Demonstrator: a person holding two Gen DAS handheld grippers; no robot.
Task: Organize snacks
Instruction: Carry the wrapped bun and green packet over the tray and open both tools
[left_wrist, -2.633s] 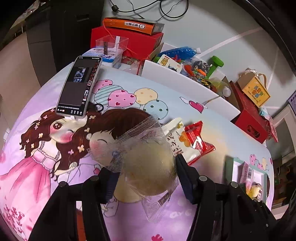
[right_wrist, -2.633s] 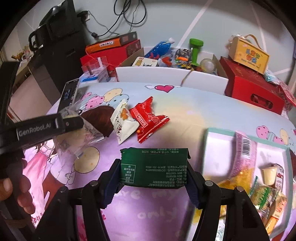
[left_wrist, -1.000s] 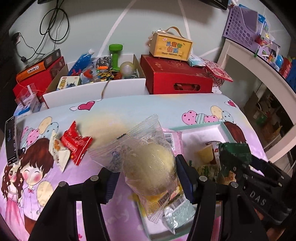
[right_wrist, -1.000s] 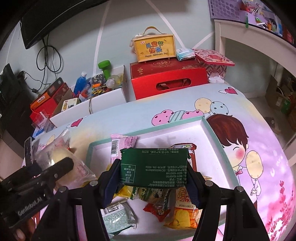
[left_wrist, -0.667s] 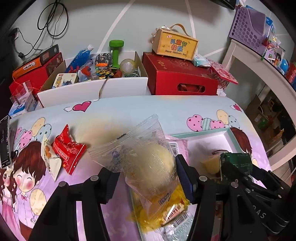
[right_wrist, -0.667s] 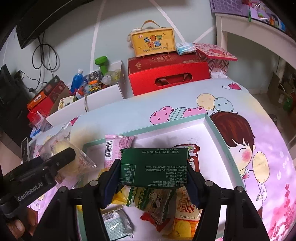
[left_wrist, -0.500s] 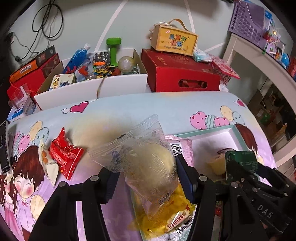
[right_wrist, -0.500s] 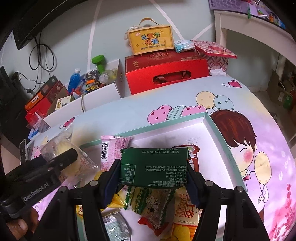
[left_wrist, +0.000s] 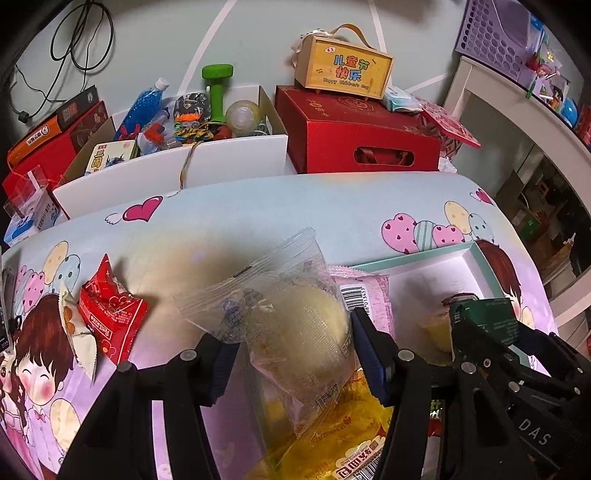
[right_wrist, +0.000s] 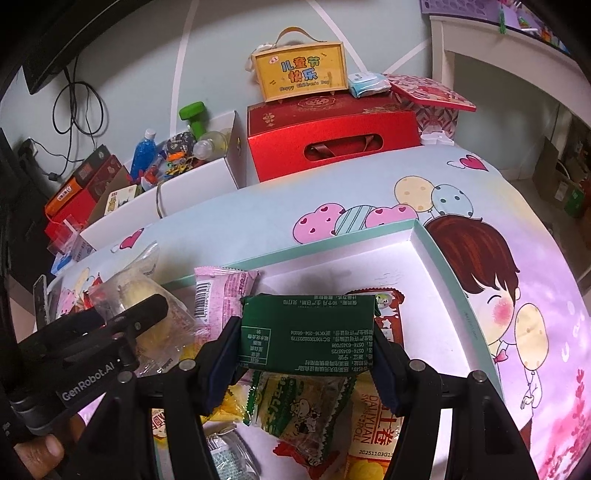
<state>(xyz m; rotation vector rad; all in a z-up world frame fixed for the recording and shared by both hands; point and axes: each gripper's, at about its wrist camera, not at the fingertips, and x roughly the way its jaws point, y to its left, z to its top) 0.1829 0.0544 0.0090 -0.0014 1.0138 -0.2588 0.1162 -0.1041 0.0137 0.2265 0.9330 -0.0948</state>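
While above the white tray (right_wrist: 439, 258), left tongs (left_wrist: 291, 350) clamp a clear-wrapped yellow bun (left_wrist: 295, 325) at its near-left edge; right tongs (right_wrist: 306, 343) clamp a green packet (right_wrist: 308, 332) over tray snacks. Red packet (left_wrist: 110, 317) lies on the surface.

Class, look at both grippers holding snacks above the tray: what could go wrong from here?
1. The left gripper holds the clear-wrapped bun near the tray's left edge; released there, it might land half outside.
2. The tray's near half is already heaped with packets, so the green packet in the right gripper may slide off the pile.
3. The two grippers are close together and could bump.
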